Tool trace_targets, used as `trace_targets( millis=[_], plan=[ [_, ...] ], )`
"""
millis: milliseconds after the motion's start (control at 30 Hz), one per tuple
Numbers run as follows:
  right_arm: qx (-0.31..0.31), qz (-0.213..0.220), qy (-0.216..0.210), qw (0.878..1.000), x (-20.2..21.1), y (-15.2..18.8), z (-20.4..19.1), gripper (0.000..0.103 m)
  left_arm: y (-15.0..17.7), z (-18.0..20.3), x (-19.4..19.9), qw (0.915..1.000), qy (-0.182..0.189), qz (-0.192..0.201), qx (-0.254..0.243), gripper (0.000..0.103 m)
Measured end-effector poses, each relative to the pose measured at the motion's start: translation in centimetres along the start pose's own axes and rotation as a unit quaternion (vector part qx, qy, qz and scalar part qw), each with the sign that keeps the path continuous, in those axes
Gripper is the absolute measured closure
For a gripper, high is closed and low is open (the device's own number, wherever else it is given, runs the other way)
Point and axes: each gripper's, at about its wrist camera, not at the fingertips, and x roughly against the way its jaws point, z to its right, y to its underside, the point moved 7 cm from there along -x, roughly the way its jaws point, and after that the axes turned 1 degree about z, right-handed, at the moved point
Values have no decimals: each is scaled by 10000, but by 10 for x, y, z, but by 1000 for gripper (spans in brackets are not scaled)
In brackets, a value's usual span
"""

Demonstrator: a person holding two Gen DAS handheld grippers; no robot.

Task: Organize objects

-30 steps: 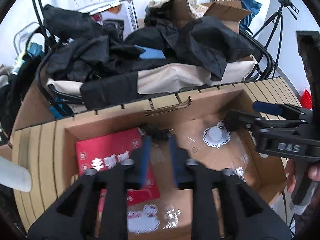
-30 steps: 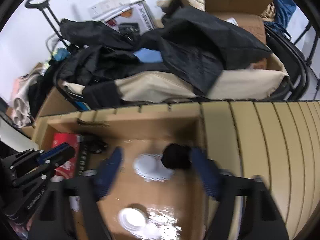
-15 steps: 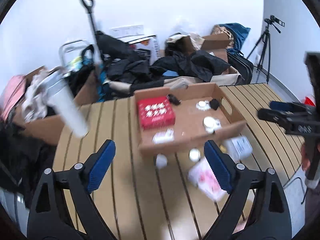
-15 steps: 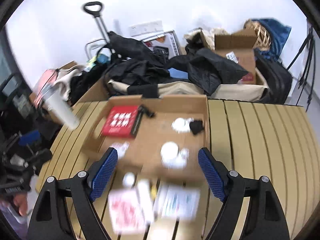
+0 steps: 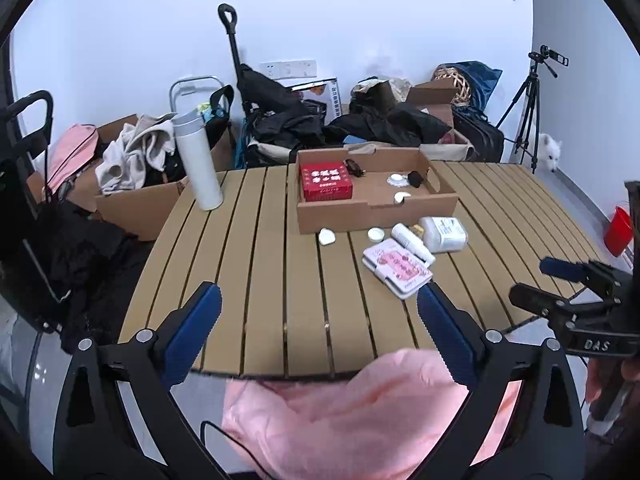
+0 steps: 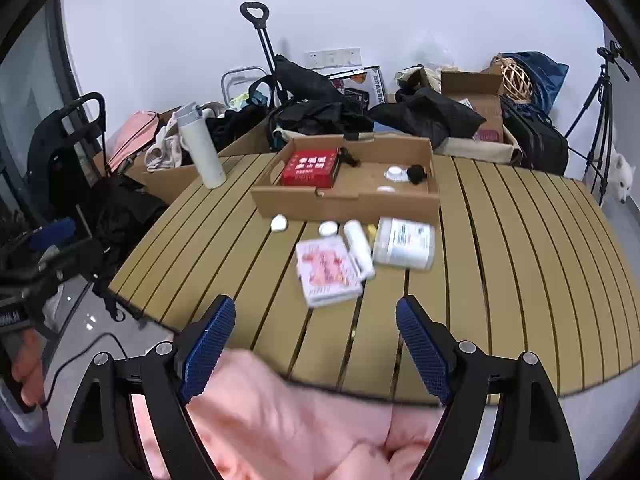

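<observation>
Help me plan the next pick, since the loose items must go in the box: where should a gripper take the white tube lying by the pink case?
Grip the white tube across its narrow middle, from above. It lies flat against the pink case, with the white jar close on the other side, so probably only a top-down approach is clear.

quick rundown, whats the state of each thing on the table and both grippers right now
left gripper: open, empty, held back from the table's near edge
right gripper: open, empty
cardboard box: open-topped, upright on the table
red box: shut, lying flat inside the cardboard box
white thermos: upright, lid on
pink case: shut, flat on the table
white jar: on its side
white tube: lying down between case and jar
</observation>
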Motion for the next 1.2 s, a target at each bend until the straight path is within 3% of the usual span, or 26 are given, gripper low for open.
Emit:
trace_targets(
  millis=[200, 333, 433, 600, 767, 867, 1000, 1067, 1100, 1133, 1200],
  plan=[
    [74, 56, 67, 9999, 10, 6, -8, 17, 0, 1, 11, 9999, -33, 121, 25, 0],
    [52, 103, 67, 9999, 8, 5, -12, 17, 9, -2, -4, 9998, -141, -110, 118, 0],
    [-260, -257, -533, 9979, -8, 16, -12, 17, 20, -3, -22, 9992, -130, -322, 177, 0],
    [-232, -458, -248, 9984, -36, 26, 2, 17, 31, -11, -50, 9974, -114, -580, 407, 0],
    [-672, -823, -483, 9932, -74, 32, 27, 17, 39, -21, -79, 9957, -69, -738, 550, 0],
    [-712, -705, -324, 9944, -85, 28, 39, 17, 41, -23, -106, 9941, -11, -906, 593, 0],
    [-642, -391, -146, 9971, -103, 5, 50, 17, 22, -16, -161, 9943, 390, -711, 695, 2],
    [-555, -426, -316, 9970, -118, -9, 50, 17, 15, -13, -199, 9918, 506, -886, 770, 9],
    [-485, -428, -339, 9973, -129, -18, 49, 17, 11, -11, -218, 9902, 574, -967, 834, 20],
    [-430, -417, -362, 9975, -137, -26, 48, 17, 7, -9, -235, 9891, 615, -1017, 866, 25],
    [-329, -349, -459, 9978, -156, -42, 46, 21, -2, -5, -267, 9893, 552, -1055, 837, 25]
  ],
)
